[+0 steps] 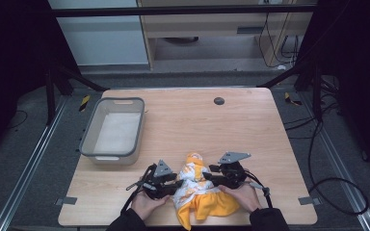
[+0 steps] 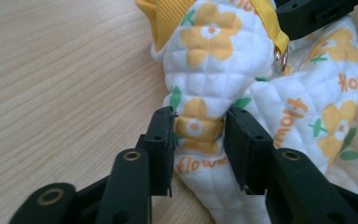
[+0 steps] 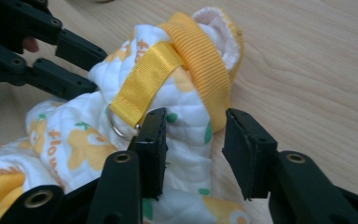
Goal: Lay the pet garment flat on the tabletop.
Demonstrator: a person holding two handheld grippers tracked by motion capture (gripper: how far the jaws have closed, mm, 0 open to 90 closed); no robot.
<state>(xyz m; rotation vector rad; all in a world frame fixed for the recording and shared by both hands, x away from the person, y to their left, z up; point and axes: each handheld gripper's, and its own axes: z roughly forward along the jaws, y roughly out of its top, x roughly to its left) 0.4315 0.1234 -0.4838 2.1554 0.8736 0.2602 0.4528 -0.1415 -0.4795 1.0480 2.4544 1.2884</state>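
A small quilted garment, white with yellow flowers and yellow trim, lies bunched near the table's front edge. My left gripper comes in from its left side. In the left gripper view its jaws pinch a fold of the white cloth, both pads against it. My right gripper sits at the garment's upper right. In the right gripper view its jaws straddle a sleeve end with a yellow cuff. The left pad touches cloth and the right pad stands just off it. A yellow strap with a metal ring lies across the sleeve.
A grey plastic bin with a pale bottom stands at the table's left. A round dark grommet sits near the far edge of the wooden table. Cables trail on the floor at right.
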